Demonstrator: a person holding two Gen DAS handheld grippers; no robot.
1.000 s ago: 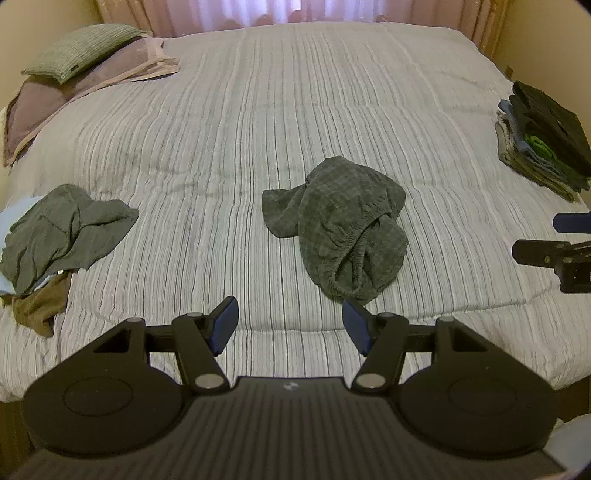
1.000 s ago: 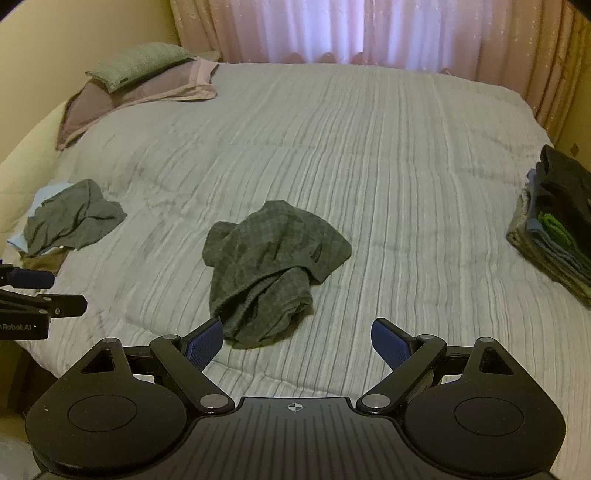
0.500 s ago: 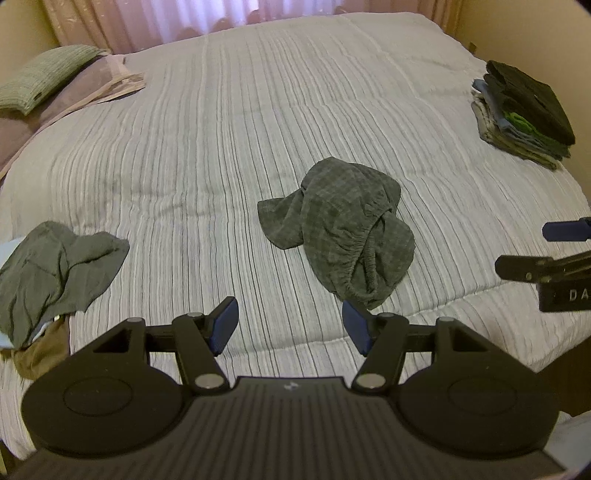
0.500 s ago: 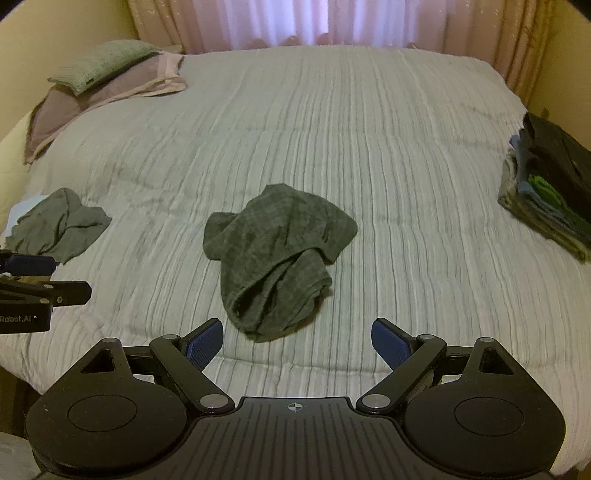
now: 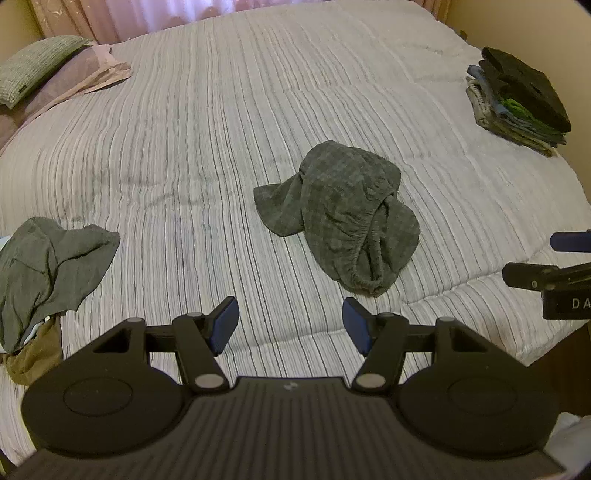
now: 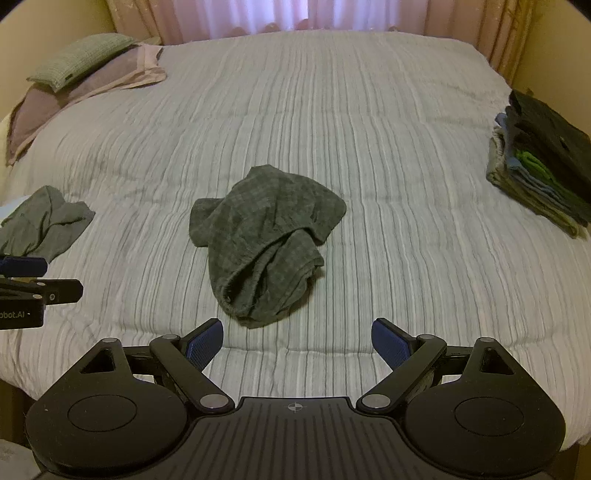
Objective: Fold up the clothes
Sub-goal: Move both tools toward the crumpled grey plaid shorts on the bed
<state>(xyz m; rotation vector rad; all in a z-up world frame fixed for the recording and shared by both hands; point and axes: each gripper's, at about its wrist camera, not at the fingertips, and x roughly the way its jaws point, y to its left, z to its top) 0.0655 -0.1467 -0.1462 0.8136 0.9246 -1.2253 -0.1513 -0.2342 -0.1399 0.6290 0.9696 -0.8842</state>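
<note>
While both tools hang above the near edge of the bed, the crumpled grey checked garment lies loose in the middle of the striped bedspread, bunched into a heap with an elastic hem curling along its near side. In the left wrist view the left hand-held gripper is released, its blue pads spread apart over bare bedspread with nothing between them, and the garment sits ahead of it and slightly to the right, not touched. In the right wrist view the right hand-held gripper is likewise released, its jaws standing wide over the bedspread, and the same garment lies just ahead of the gap between them, its near hem close to the left pad but apart from it. Each tool shows at the edge of the other's view: the right one at the right border of the left view, the left one at the left border of the right view. A second loose pile of grey clothes rests at the left edge of the bed, with a brown piece and a bit of pale blue cloth under it. A neat stack of folded clothes, dark on top with green and blue layers showing, sits at the right edge. Pillows lie at the far left corner, below pink curtains.
</note>
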